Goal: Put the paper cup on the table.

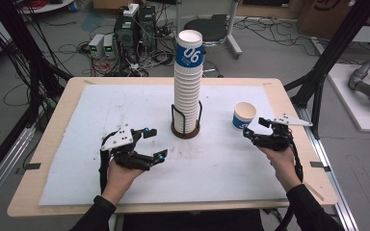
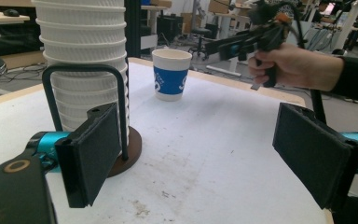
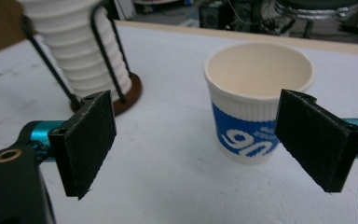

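Right gripper (image 3: 196, 149): jaws stood spread, nothing between the pads. The single paper cup (image 3: 257, 100) stood upright just beyond them, nearer the right-hand pad but not touched by it. Cup white, ribbed, with a blue band and white print; its mouth open and empty as far as could be seen. In the high view the right gripper (image 1: 250, 132) sat just beside the cup (image 1: 244, 115), on the near right side of it, held in the person's right hand (image 1: 283, 161).

Left gripper (image 2: 193, 154): jaws released and wide, gripping nothing, white mat showing between the pads. In the high view the left gripper (image 1: 155, 143) hung over the near left part of the mat, held by the left hand (image 1: 120, 175), near the rack but clear of it.

Between the two grippers stood a tall stack of cups (image 1: 188, 79), nested, seated in a black wire holder (image 1: 185, 126) on a round brown base. The single cup stood to the right of that stack, apart from it.

All rested on a white mat (image 1: 101, 115) over a wooden table (image 1: 67, 94).
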A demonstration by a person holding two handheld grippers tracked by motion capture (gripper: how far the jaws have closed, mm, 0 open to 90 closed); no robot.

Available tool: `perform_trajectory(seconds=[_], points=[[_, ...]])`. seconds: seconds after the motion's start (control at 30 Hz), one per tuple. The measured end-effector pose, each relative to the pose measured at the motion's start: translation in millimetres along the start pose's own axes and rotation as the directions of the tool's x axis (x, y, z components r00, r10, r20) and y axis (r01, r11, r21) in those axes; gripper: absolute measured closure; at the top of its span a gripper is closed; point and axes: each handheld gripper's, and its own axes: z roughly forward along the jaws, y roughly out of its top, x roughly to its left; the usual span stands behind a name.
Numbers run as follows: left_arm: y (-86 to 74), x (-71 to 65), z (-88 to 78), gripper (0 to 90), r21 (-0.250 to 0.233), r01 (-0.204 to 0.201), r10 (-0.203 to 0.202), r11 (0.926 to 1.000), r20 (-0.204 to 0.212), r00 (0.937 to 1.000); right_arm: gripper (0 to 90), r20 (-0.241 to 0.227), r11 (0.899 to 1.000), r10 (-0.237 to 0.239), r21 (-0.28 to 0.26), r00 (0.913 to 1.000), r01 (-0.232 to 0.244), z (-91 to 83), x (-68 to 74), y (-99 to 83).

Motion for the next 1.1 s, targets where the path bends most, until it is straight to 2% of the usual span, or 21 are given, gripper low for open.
perform_trajectory(seconds=[0.13,0.27,0.4,0.47,0.53,0.6,0.63,0.77,0.93,1.1], points=[[1.8,1.2,-0.3,15.1,-0.008,-0.003,0.003,1.0000,-0.010,0.9999,13.4,-0.068,0.997,-0.036,-0.068,0.9971,0.031,-9.5,9.9,4.7],[4.9,2.4,-1.7,15.1,-0.020,-0.009,0.009,0.9998,-0.021,0.9997,13.4,-0.141,0.989,-0.091,-0.129,0.9857,0.073,-17.5,19.0,7.2],[6.9,4.1,-3.5,15.1,-0.028,-0.008,0.008,0.9996,-0.027,0.9996,13.4,-0.168,0.979,-0.134,-0.173,0.9767,0.105,-21.7,23.6,10.6],[8.4,5.0,-5.3,15.1,-0.020,-0.006,0.005,0.9998,-0.035,0.9994,13.4,-0.184,0.977,-0.148,-0.179,0.9717,0.115,-22.2,24.7,13.1],[9.7,5.3,-6.3,15.1,-0.009,0.005,-0.006,1.0000,-0.051,0.9987,13.4,-0.177,0.980,-0.145,-0.159,0.9734,0.117,-21.6,25.3,15.0],[10.1,5.7,-7.2,15.1,0.009,0.010,-0.009,0.9999,-0.059,0.9982,13.4,-0.184,0.979,-0.160,-0.158,0.9698,0.132,-20.8,24.2,16.4],[10.0,5.7,-7.6,15.1,0.009,0.010,-0.009,0.9999,-0.059,0.9982,13.4,-0.182,0.980,-0.156,-0.152,0.9709,0.129,-21.3,24.9,17.2],[10.4,4.0,-8.7,15.1,0.012,0.005,-0.004,0.9999,-0.066,0.9978,13.4,-0.200,0.976,-0.177,-0.164,0.9637,0.145,-24.3,26.0,20.8],[11.1,2.9,-11.1,15.1,0.008,0.002,-0.002,1.0000,-0.063,0.9980,13.6,-0.207,0.974,-0.188,-0.167,0.9601,0.155,-27.0,29.6,25.6],[12.0,2.7,-15.5,15.1,0.002,0.002,-0.002,1.0000,-0.070,0.9976,13.6,-0.243,0.971,-0.204,-0.172,0.9484,0.165,-24.8,32.5,25.8]])
